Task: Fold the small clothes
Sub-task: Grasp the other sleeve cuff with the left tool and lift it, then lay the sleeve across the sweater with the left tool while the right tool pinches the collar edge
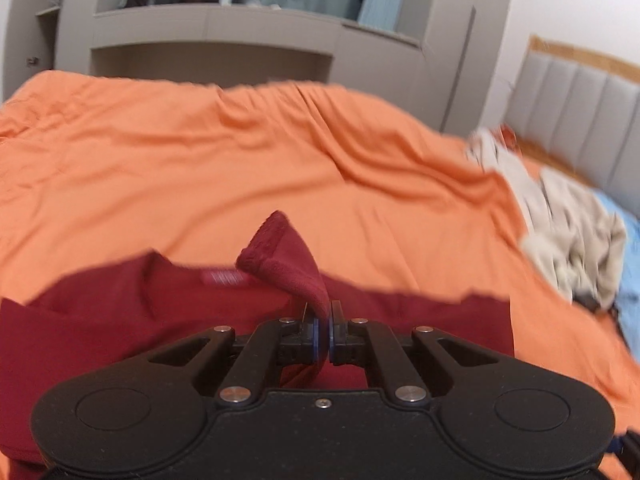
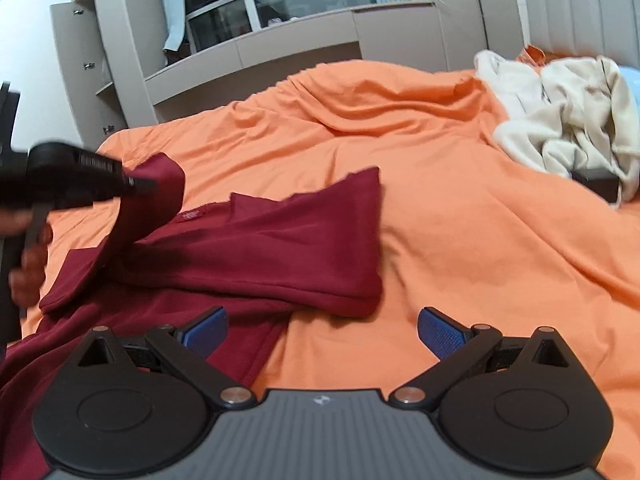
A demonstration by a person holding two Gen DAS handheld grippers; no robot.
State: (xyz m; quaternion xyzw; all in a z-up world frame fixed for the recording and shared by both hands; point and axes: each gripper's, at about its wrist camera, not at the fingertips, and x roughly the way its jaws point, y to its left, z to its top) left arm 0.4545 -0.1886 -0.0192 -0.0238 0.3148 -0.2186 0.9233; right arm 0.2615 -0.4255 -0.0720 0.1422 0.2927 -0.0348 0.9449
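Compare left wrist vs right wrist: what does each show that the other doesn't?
Left wrist only: the left gripper pinching a raised fold of the dark red cotton shirt. Right wrist only: the right gripper open over the shirt's edge and the folded-over sleeve. Both: orange bedsheet, crumpled cream garment pile, grey wall cabinets.

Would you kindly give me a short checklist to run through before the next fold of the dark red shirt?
1. Left gripper shut on the shirt sleeve: ok.
2. Right gripper open and free: ok.
3. Right sleeve already folded across the dark red shirt: ok.
4. Shirt body lying flat: not ok, wrinkled near the hem.
5. Beige clothes pile apart from the shirt: ok.
6. Orange bedsheet smooth: not ok, creased.
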